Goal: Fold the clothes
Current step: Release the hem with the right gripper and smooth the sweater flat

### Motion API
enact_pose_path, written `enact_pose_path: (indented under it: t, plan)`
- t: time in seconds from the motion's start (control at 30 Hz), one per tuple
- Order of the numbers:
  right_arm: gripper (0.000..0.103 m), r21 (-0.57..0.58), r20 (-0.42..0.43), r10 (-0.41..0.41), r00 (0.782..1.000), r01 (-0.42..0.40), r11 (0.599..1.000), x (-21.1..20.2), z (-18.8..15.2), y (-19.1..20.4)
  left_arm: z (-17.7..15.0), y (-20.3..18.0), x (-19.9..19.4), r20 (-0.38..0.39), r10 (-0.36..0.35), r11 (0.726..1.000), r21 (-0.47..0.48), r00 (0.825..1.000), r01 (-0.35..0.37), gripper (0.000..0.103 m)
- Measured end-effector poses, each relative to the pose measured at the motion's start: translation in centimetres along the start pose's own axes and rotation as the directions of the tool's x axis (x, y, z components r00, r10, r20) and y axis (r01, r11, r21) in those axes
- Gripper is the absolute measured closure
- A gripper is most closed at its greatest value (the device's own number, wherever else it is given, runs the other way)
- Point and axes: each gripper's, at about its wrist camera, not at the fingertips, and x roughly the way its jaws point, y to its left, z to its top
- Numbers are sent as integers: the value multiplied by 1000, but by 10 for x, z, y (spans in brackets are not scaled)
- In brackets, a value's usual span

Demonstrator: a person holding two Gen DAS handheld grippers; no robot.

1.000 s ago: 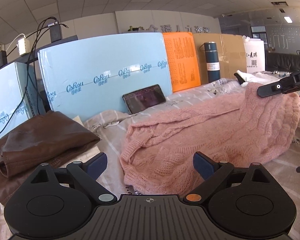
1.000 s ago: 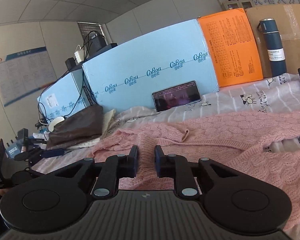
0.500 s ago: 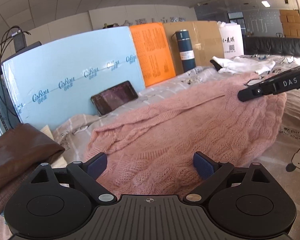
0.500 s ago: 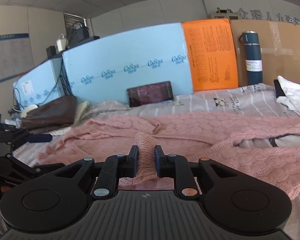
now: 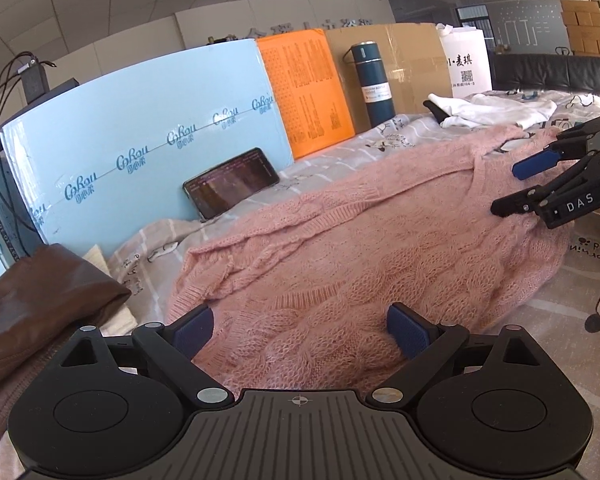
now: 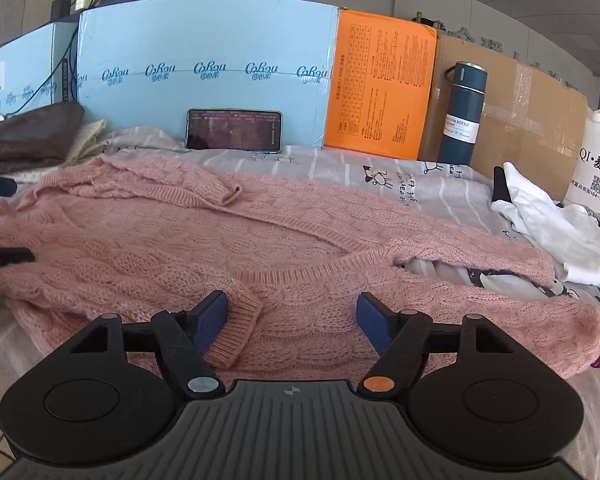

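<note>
A pink cable-knit sweater (image 5: pixel 360 248) lies spread on the patterned bed sheet (image 5: pixel 596 280); it also fills the right wrist view (image 6: pixel 220 248). My left gripper (image 5: pixel 300 330) is open and empty above the sweater's near edge. My right gripper (image 6: pixel 292 316) is open over the sweater, with a sleeve cuff (image 6: pixel 234 332) lying against its left finger, laid across the body. The right gripper also shows open at the right of the left wrist view (image 5: pixel 516 192).
A brown garment (image 5: pixel 40 292) lies at the left, a white garment (image 6: pixel 556 220) at the right. A phone (image 6: pixel 234 130) leans on a blue box (image 6: pixel 204 60). An orange box (image 6: pixel 380 92), a dark bottle (image 6: pixel 462 116) and cardboard stand behind.
My right gripper has opened and let go of the sleeve cuff, which now lies across the sweater body. My left gripper has moved right along the sweater's edge, staying open.
</note>
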Motion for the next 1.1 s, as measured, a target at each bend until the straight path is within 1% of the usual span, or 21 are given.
enact_pose_path:
  t: [0.1,0.23,0.3,0.33,0.4,0.43,0.5,0.57,0.6,0.63,0.67,0.7,0.73,0.8,0.83,0.9,1.0,1.03,1.1]
  plan:
    - [33,-12,21,4,1000,-3,1000,-3,1,1,0,0,-1,5,2,1000,2,1000,-2,7]
    - [32,27,69,40,997,-42,999,-11,8,-4,1,0,-1,5,1,1000,2,1000,-1,7]
    - [32,-8,53,24,998,-23,1000,-8,9,-1,1,-1,0,-2,2,1000,6,1000,-2,7]
    - [31,-33,30,10,1000,-9,999,-4,8,1,1,-1,1,-6,3,1000,8,1000,-3,6]
    - [29,-69,11,4,1000,-3,998,0,4,3,0,-2,3,-22,10,1000,12,1000,-9,3]
    - [29,-79,10,6,1000,-5,997,0,3,3,0,-3,4,-28,11,1000,14,1000,-11,3]
    - [28,-79,26,14,1000,-12,997,-3,4,0,0,-2,2,-24,5,1000,14,1000,-5,3]
    - [26,-83,70,39,997,-33,996,-10,4,-6,0,2,-5,1,-8,1000,4,1000,8,3]
    - [22,-110,109,66,992,-54,992,-18,2,-9,-1,4,-9,18,-16,1000,-3,1000,16,3]
    - [15,-155,158,104,982,-79,985,-27,0,-12,-1,7,-15,40,-27,1000,-7,999,28,3]
    - [12,-205,202,142,969,-99,974,-37,-2,-15,-2,10,-21,65,-42,999,-7,997,43,3]
    - [6,-264,242,180,953,-114,958,-47,-4,-18,-2,12,-27,88,-57,998,-4,995,58,3]
    - [1,-312,259,211,943,-125,942,-55,-5,-20,-2,13,-33,104,-73,997,6,992,73,3]
    - [1,-385,260,260,930,-147,911,-68,-6,-25,0,13,-42,125,-105,994,35,987,102,3]
    - [1,-410,247,274,929,-157,899,-71,-6,-28,1,12,-45,126,-119,992,51,985,114,3]
    - [1,-441,197,280,940,-170,881,-73,-7,-33,0,8,-46,100,-145,987,85,984,137,3]
    - [1,-493,119,262,958,-172,853,-70,-14,-38,-4,-3,-40,27,-178,974,147,984,173,3]
    - [1,-507,95,257,962,-175,844,-69,-17,-40,-6,-8,-37,6,-183,969,172,983,179,3]
    - [1,-531,56,254,966,-187,827,-67,-22,-45,-9,-16,-31,-24,-171,961,215,985,172,3]
